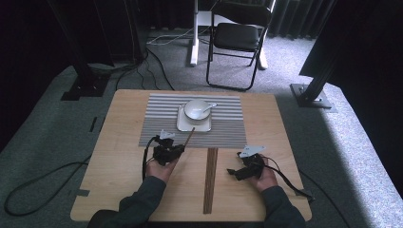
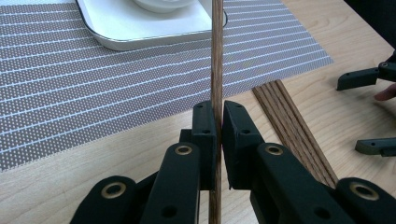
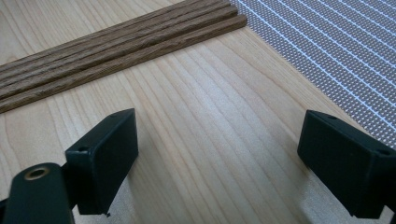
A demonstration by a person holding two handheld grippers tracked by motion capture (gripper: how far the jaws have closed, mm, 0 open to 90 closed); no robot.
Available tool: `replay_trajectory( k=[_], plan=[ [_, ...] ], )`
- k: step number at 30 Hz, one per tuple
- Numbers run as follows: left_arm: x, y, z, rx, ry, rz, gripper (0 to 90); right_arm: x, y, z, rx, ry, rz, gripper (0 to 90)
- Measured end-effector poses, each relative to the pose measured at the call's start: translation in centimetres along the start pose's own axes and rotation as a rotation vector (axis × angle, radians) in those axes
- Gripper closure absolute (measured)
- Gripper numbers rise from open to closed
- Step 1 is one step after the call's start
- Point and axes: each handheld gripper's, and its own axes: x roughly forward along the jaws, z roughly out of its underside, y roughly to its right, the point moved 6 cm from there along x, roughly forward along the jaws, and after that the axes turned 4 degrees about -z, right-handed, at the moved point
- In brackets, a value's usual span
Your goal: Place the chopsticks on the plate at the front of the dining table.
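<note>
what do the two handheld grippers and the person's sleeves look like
Both grippers, left gripper and right gripper, are black, with blocky flat-faced jaws on linked arms pinned by brass-coloured rivets. Each carries a grey three-cornered plate on top and trails a black cable off the table. The person wears dark grey-green long sleeves.

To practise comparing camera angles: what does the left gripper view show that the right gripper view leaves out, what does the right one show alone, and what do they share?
Left gripper view alone: the left tongs shut on one wooden stick, which points toward the white tray; the other tongs sit farther off at the right edge.

Right gripper view alone: the right tongs wide open above bare wooden table, gripping nothing.

Both: the bundle of wooden sticks lying on the table, and the striped placemat.
</note>
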Motion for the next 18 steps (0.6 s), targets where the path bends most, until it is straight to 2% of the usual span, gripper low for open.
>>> replay_trajectory(
  k=[18],
  plan=[
    [-0.4, -1.0, -1.2, -0.025, 0.012, 0.004, 84.4, 0.0, 0.0, 0.0, -0.001, -0.001, 0.0, 11.6]
  ],
)
